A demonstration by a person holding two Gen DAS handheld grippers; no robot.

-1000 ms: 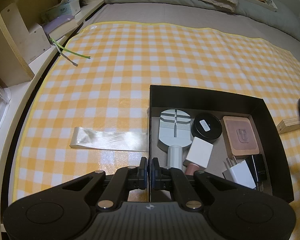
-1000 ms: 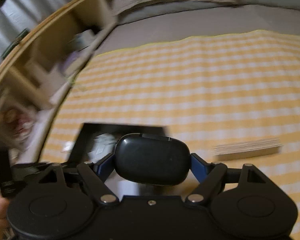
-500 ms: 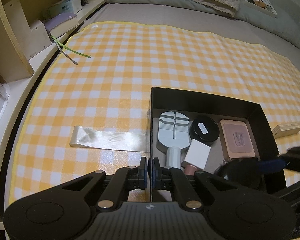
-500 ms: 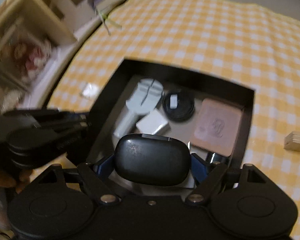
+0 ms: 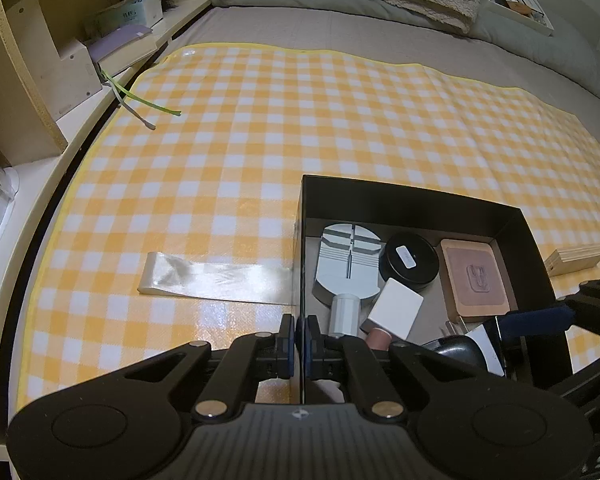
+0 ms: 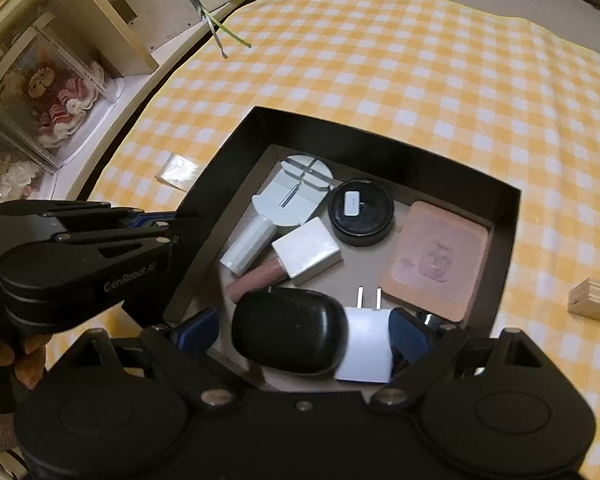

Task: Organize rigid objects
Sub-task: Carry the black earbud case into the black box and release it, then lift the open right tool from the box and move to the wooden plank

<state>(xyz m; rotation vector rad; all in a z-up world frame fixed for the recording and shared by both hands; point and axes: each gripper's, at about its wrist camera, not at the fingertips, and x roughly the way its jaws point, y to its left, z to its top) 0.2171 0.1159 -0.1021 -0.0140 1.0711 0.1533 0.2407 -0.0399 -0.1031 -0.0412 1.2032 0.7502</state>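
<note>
so my right gripper (image 6: 302,330) sits over the near end of the black box (image 6: 384,142), fingers spread wide with gaps either side of the black case (image 6: 290,334). the case lies flat, long axis crosswise between the fingers, touching the white plug (image 6: 366,344) whose prongs point away. my left gripper (image 5: 299,340) is pinched shut on the box's left wall.

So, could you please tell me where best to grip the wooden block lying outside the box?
Probably across the two long sides of the wooden block, coming straight down. It lies flat on the checked cloth, apart from the black box, long faces unobstructed.
</note>
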